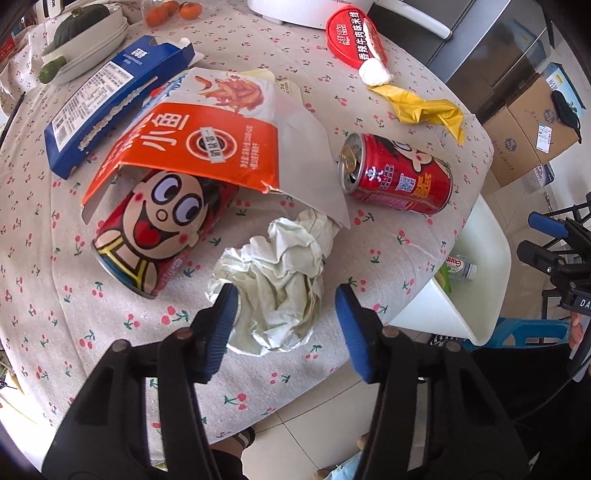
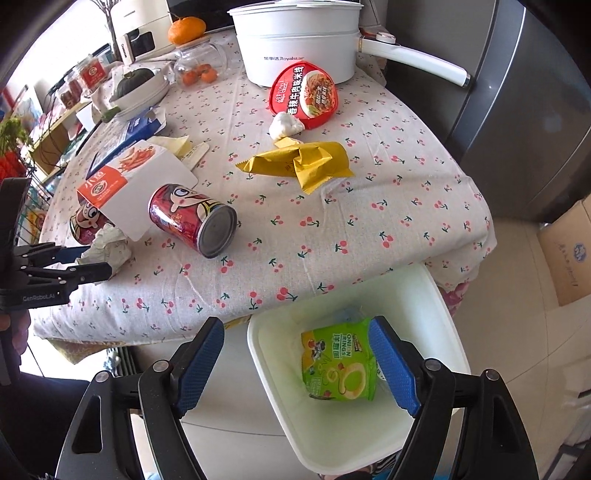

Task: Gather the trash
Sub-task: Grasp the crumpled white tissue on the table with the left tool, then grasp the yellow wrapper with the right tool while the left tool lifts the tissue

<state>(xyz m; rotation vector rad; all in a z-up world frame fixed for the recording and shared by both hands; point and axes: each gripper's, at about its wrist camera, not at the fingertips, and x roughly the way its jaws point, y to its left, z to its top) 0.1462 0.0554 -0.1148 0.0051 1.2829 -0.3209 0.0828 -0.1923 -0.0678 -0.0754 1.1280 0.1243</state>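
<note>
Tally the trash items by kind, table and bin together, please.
Red cans: 2
Flattened cardboard boxes: 2
Crumpled paper wads: 2
Yellow wrapper: 1
Red noodle-bowl lid: 1
Green snack bag in bin: 1
Total: 9

We see a white pot [image 2: 295, 48], an orange [image 2: 186, 29] on a jar [image 2: 201, 62] and a squash [image 2: 135, 79] along the tabletop's far edge.

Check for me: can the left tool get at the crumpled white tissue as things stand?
Probably yes. The left tool already straddles the crumpled tissue from above; the orange box only overhangs its far end.
</note>
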